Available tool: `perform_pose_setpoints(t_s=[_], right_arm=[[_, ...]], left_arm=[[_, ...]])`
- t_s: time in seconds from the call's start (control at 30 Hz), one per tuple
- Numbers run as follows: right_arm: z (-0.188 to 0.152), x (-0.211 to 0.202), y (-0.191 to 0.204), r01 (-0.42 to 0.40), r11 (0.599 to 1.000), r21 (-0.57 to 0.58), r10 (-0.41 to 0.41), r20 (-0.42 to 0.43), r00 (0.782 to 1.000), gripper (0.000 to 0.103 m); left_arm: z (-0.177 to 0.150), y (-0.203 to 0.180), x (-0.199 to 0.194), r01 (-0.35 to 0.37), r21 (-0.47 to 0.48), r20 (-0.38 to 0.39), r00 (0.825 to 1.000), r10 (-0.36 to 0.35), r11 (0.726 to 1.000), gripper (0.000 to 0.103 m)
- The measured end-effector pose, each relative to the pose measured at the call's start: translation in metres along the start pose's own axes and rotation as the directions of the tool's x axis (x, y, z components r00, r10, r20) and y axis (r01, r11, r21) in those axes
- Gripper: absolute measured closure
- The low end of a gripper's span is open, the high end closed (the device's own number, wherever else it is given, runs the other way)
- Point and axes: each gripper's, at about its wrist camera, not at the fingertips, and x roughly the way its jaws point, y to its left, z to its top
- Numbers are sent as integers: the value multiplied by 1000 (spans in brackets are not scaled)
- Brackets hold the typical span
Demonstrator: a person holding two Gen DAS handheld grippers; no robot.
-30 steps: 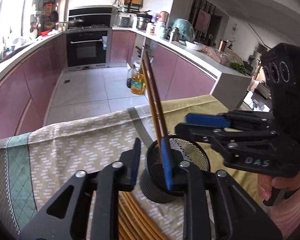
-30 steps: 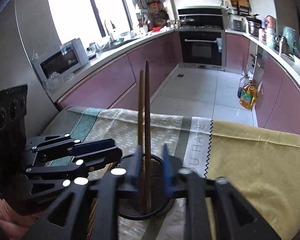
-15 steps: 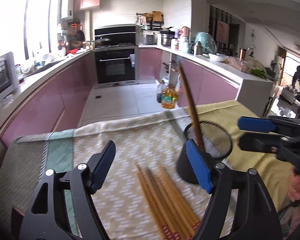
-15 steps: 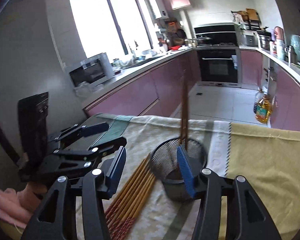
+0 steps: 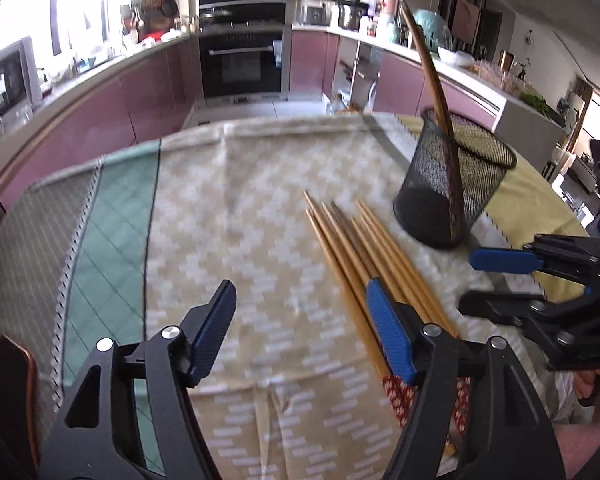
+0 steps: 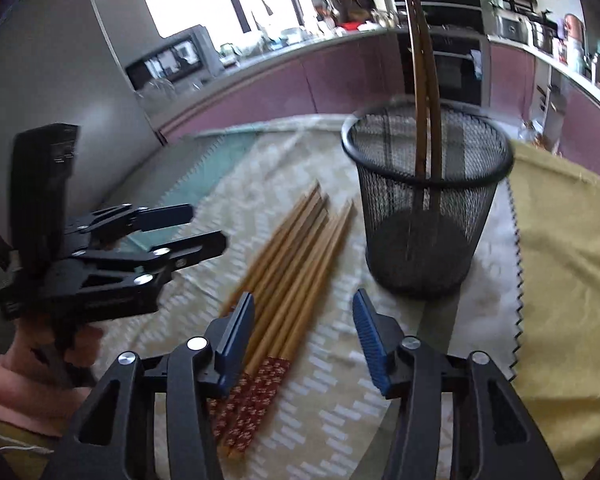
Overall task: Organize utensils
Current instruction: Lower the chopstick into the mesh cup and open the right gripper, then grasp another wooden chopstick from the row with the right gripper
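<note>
A black mesh cup [image 5: 432, 200] [image 6: 420, 240] stands on the patterned cloth with two dark chopsticks [image 5: 432, 76] [image 6: 420, 60] upright in it. Beside it lies a bundle of several light wooden chopsticks [image 5: 356, 248] [image 6: 296, 248] with red patterned ends. My left gripper [image 5: 300, 286] [image 6: 206, 224] hovers over the cloth just left of the bundle, its jaws closing with nothing between them. My right gripper [image 6: 303, 296] [image 5: 470, 280] hangs low over the bundle's red ends, its jaws closing too; the sticks lie under the gap, untouched by the pads.
A beige and green patterned cloth [image 5: 240, 200] covers the table, with a yellow cloth [image 6: 560, 240] to the right of the cup. A dark copper-edged object [image 5: 16, 392] sits at the near left. Purple kitchen cabinets and an oven [image 5: 244, 64] lie beyond the table.
Both grippers let go of the dark chopsticks, which now stand in the cup, and opened. They pulled back and down from the cup toward the loose bundle.
</note>
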Motion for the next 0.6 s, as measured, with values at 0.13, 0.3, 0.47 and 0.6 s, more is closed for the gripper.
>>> perform_pose_setpoints(t_s=[0.13, 0.3, 0.47, 0.6], right_arm=[[-3, 11, -3, 34, 999, 20, -33, -21, 999, 63], [-8, 17, 4, 65, 998, 5, -64, -28, 998, 66], [-6, 19, 9, 87, 996, -9, -87, -26, 996, 67], [-4, 22, 12, 107, 994, -23, -107, -33, 994, 69]], left_arm=[[-10, -7, 8, 1, 4, -32, 999, -1, 1000, 37], [-17, -13, 14, 2, 16, -55, 998, -1, 1000, 39], [-16, -16, 17, 15, 15, -64, 998, -14, 1000, 40], [-15, -18, 19, 13, 22, -69, 998, -12, 1000, 40]])
